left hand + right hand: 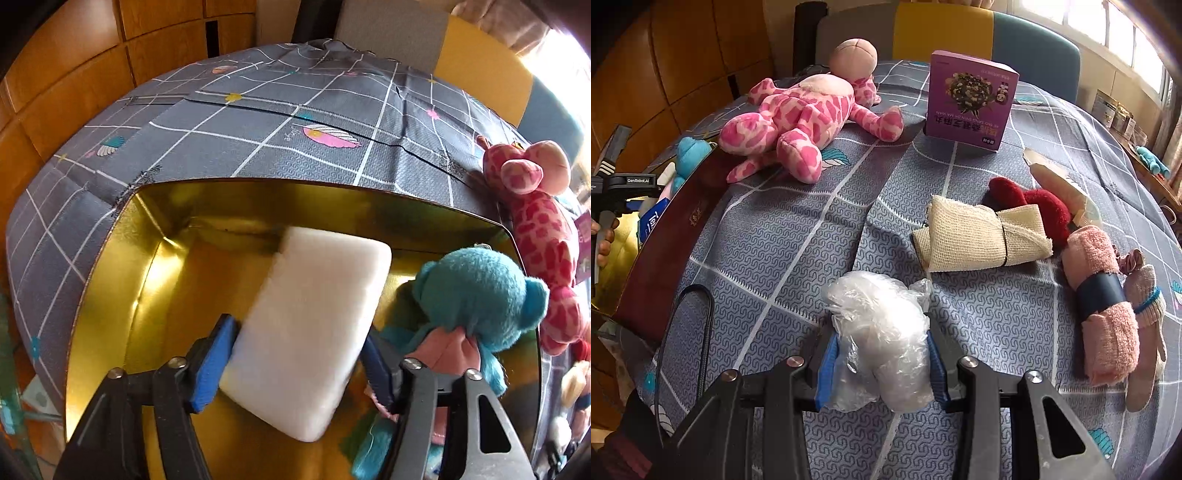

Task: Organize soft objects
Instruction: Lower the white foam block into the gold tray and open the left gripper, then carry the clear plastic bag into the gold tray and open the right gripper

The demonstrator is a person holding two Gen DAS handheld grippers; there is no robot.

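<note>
My left gripper (299,365) is shut on a white foam sponge (310,325) and holds it inside the gold-lined box (155,266). A teal plush bear (476,295) lies in the box to the right of the sponge. My right gripper (881,358) is shut on a crumpled clear plastic bag (882,332) just above the grey patterned tablecloth (768,236). A pink spotted plush giraffe (798,118) lies beside the box; it also shows in the left wrist view (535,206). The box's dark red outer wall (665,236) and the left gripper body show at the left of the right wrist view.
On the cloth lie a cream mesh bundle (975,236), a red plush piece (1038,206), a rolled pink towel with a dark band (1100,299) and a beige sock bundle (1148,299). A purple carton (971,99) stands at the back. A black cable (701,332) loops at the front left.
</note>
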